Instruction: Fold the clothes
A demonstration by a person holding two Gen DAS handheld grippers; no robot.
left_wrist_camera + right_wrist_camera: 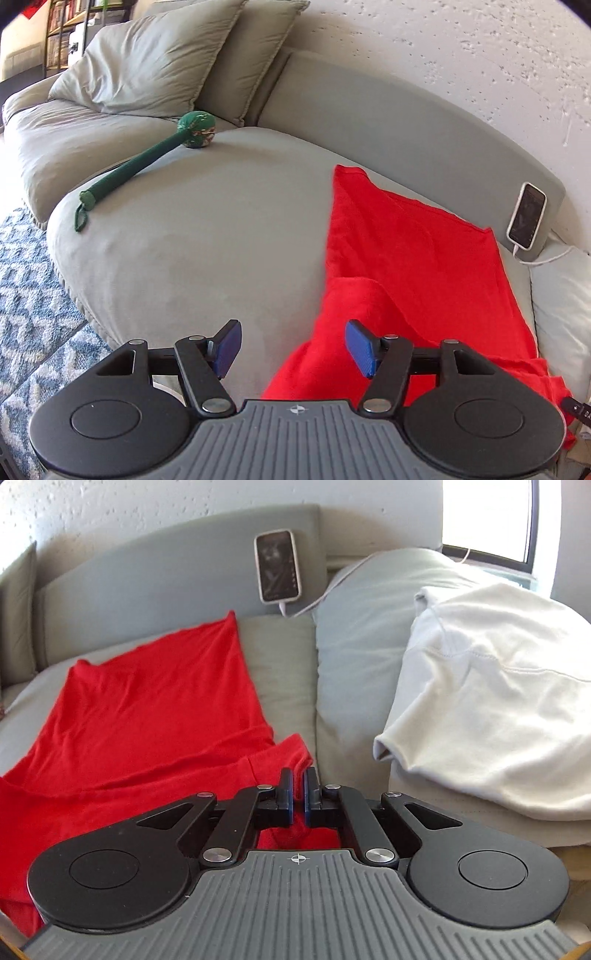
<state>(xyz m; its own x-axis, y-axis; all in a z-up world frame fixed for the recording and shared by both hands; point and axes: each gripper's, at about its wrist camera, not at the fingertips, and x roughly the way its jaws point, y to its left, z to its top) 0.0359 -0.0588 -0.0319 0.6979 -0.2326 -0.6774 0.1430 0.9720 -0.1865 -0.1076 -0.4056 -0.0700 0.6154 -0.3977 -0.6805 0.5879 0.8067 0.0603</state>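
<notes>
A red garment (424,266) (147,716) lies spread on the grey sofa seat (207,236), with its near part folded over. My left gripper (293,347) hangs open above the garment's left edge; the left blue pad (229,341) is over bare cushion and the right one over red cloth. My right gripper (298,790) is shut on a bunched fold of the red garment at its near right corner. A white garment (491,701) is draped on a cushion to the right.
A phone (527,216) (277,565) on a white cable leans against the sofa back. A green toy with a ball head (147,158) lies on the seat at left, near grey pillows (147,62). A blue patterned rug (33,295) lies on the floor.
</notes>
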